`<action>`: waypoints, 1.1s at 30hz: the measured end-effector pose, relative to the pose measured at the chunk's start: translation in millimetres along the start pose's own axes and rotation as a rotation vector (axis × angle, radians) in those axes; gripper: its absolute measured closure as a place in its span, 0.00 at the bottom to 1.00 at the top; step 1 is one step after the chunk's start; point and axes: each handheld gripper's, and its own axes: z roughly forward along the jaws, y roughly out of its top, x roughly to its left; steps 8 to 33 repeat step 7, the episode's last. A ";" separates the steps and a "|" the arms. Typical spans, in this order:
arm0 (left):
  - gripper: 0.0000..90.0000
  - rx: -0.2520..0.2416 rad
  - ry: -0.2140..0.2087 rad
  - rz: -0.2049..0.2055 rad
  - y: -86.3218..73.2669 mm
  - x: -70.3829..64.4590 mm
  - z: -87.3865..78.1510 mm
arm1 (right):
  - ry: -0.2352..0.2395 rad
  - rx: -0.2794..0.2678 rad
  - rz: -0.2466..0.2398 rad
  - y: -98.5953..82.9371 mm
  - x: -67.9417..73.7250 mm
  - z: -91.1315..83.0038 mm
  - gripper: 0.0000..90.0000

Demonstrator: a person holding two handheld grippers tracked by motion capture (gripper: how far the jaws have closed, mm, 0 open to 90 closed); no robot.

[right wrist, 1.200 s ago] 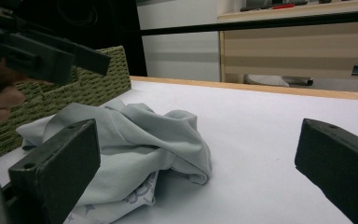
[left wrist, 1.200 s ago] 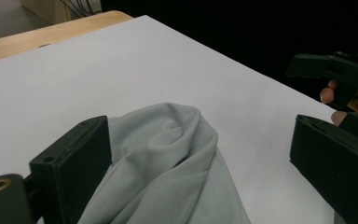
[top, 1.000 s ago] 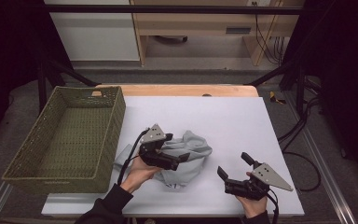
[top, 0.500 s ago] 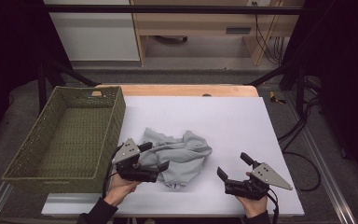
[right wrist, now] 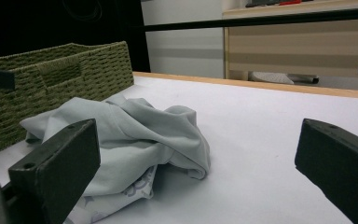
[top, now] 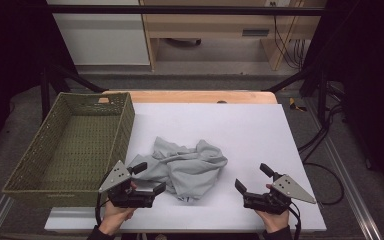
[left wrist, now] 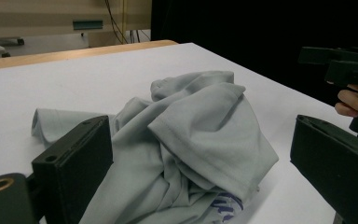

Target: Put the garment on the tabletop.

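A crumpled light grey garment [top: 187,167] lies in a heap on the white counter [top: 240,135], a little toward the person's side of its middle. It looks like a T-shirt, with a hemmed sleeve or edge folded over the top of the pile in the left gripper view [left wrist: 200,135]. A patch of purple-blue print [left wrist: 224,204] peeks out from under its near edge, too little of it showing to read. In the right gripper view the same heap [right wrist: 135,140] sits at the left, with a paler printed layer tucked beneath it.

The left gripper [top: 147,179] is held low at the near left of the counter, just beside the garment's left edge. Its jaws stand wide apart and hold nothing, and from its own camera they frame the cloth between them. Whether the nearer jaw brushes the fabric is hard to say from these angles. The right gripper [top: 252,179] is held at the near right, well apart from the garment with bare counter between. Its jaws are also spread wide and empty. It appears at the far right of the left gripper view [left wrist: 349,70], with fingers [left wrist: 352,100] wrapped around its handle.

A woven olive-green basket [top: 125,125] stands along the left side of the counter, its long wall near the garment but not touching it. In the right gripper view its wall [right wrist: 70,79] rises behind the cloth. A pale wooden strip [top: 195,96] edges the far side of the counter.
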 end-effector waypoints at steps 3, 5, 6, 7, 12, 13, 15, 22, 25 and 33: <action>0.05 -0.005 0.000 -0.015 -0.5 2.3 -3.4 | 0.005 0.003 -0.011 -0.2 -2.1 -0.7 0.00; 0.05 -0.006 0.011 -0.009 -0.9 2.9 -5.3 | 0.005 0.005 -0.006 0.1 -2.0 -1.2 0.00; 0.05 -0.004 0.010 -0.007 -1.3 2.9 -5.6 | 0.010 0.011 -0.008 0.3 -2.1 -1.7 0.00; 0.05 -0.002 0.010 -0.009 -1.9 2.9 -5.9 | 0.011 0.013 -0.011 0.4 -2.3 -1.8 0.00; 0.05 -0.002 0.010 -0.009 -1.9 2.9 -5.9 | 0.011 0.013 -0.011 0.4 -2.3 -1.8 0.00; 0.05 -0.002 0.010 -0.009 -1.9 2.9 -5.9 | 0.011 0.013 -0.011 0.4 -2.3 -1.8 0.00; 0.05 -0.002 0.010 -0.009 -1.9 2.9 -5.9 | 0.011 0.013 -0.011 0.4 -2.3 -1.8 0.00; 0.05 -0.002 0.010 -0.009 -1.9 2.9 -5.9 | 0.011 0.013 -0.011 0.4 -2.3 -1.8 0.00; 0.05 -0.002 0.010 -0.009 -1.9 2.9 -5.9 | 0.011 0.013 -0.011 0.4 -2.3 -1.8 0.00; 0.05 -0.002 0.010 -0.009 -1.9 2.9 -5.9 | 0.011 0.013 -0.011 0.4 -2.3 -1.8 0.00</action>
